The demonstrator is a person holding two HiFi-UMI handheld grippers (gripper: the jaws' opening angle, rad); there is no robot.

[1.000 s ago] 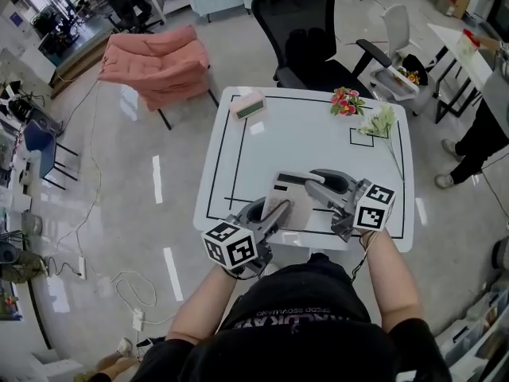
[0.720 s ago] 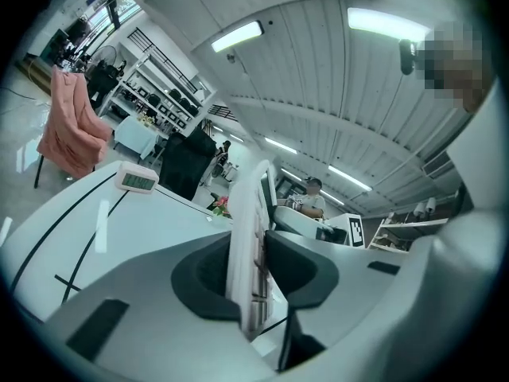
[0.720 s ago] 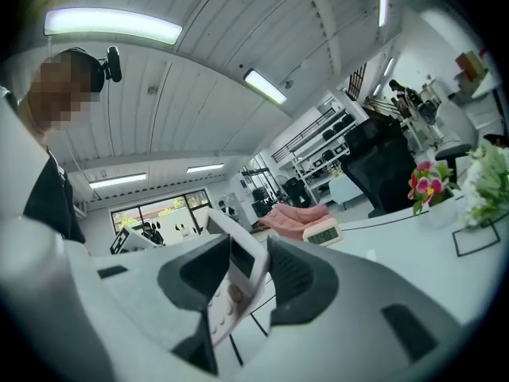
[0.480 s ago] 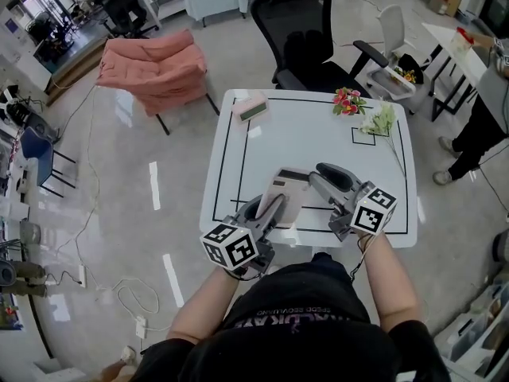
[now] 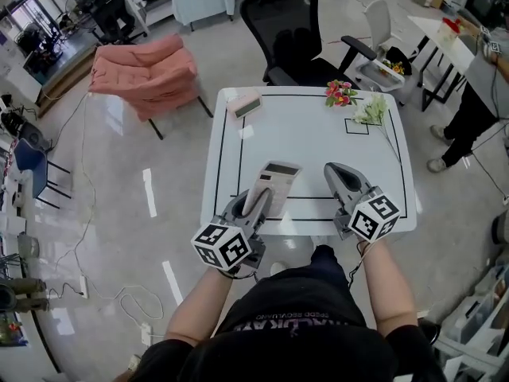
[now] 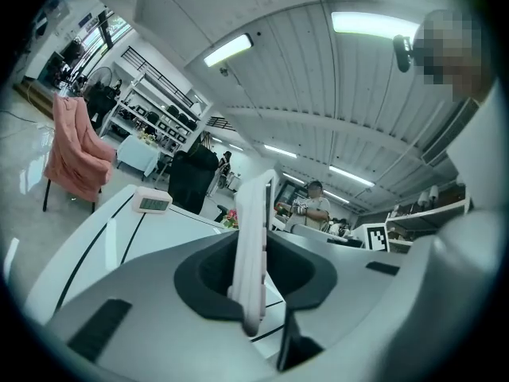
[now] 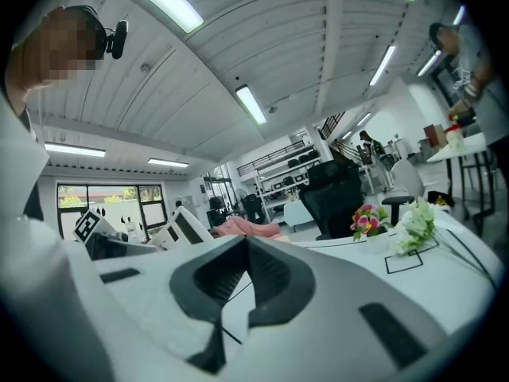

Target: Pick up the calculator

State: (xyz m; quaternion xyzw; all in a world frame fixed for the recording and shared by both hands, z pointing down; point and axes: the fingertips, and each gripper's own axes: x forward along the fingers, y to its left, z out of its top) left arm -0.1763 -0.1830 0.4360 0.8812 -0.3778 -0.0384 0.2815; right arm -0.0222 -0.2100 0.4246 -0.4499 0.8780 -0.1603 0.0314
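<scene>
- The left gripper (image 5: 253,205) grips the calculator (image 5: 273,181) by its near end. Its jaws have just been closing, and the pads now press on the calculator's two faces.
- The calculator sits over the table's (image 5: 314,138) near edge, left of the middle, with its display end pointing toward the table's centre. In the left gripper view it shows edge-on, standing up between the jaws.
- The right gripper (image 5: 336,173) is empty – its jaws have just come together with nothing between them. It hovers over the near edge, right of the calculator and apart from it.
- A small pink clock (image 5: 244,104) lies at the far left corner.
- A bunch of pink and red flowers (image 5: 339,93) lies at the far edge toward the right corner. White flowers (image 5: 372,111) lie just beside it, their stems trailing along the right edge.
- A black office chair (image 5: 293,26) stands beyond the far edge – and a pink-draped chair (image 5: 147,70) on the floor to the left.
</scene>
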